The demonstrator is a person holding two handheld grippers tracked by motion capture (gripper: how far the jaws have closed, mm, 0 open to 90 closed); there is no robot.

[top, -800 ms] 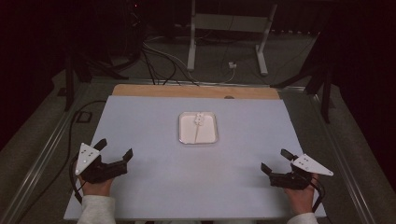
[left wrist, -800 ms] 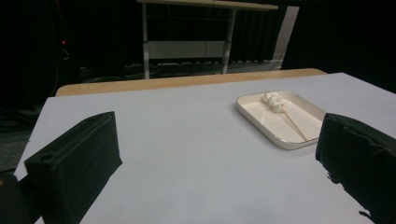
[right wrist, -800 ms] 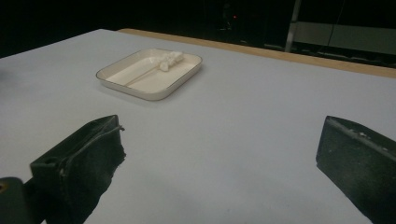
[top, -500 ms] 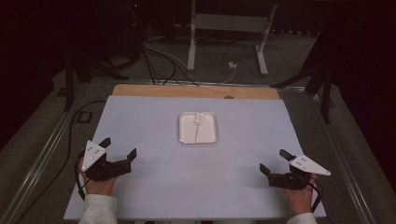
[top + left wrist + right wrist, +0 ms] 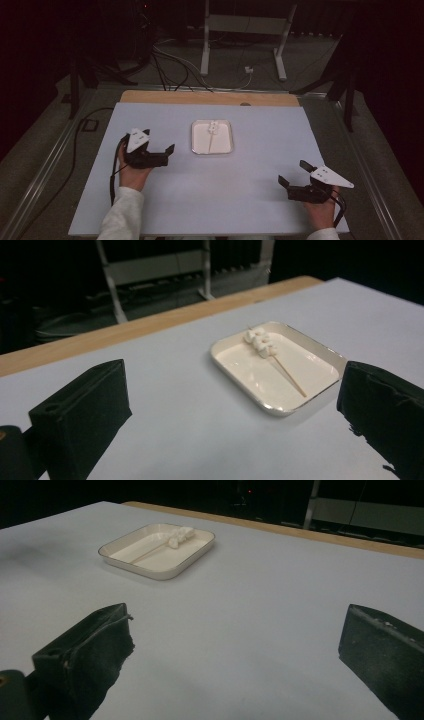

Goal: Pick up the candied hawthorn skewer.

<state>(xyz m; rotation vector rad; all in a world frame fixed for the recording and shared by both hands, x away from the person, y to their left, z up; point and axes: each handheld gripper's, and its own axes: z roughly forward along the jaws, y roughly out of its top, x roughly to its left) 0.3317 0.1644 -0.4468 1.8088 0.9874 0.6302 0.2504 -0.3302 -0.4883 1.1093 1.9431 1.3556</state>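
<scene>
Jaws wide on both grippers, nothing between.

High view: left gripper [image 5: 159, 153] left of centre, near white tray [image 5: 197, 149]; right gripper [image 5: 294, 174] lower right, well apart from tray. Skewer [image 5: 211, 139] with marshmallows [image 5: 213, 125] lies in tray, centre frame.

Left gripper view: tray rim [image 5: 274, 410] centre right; bare stick end nearest. Judgement: reach low, level, close on bare stick, spare marshmallows.

Right gripper view: tray upper left; bare mat [image 5: 260, 605] ahead, wooden table edge [image 5: 310, 534] beyond. Ample room all round.
</scene>
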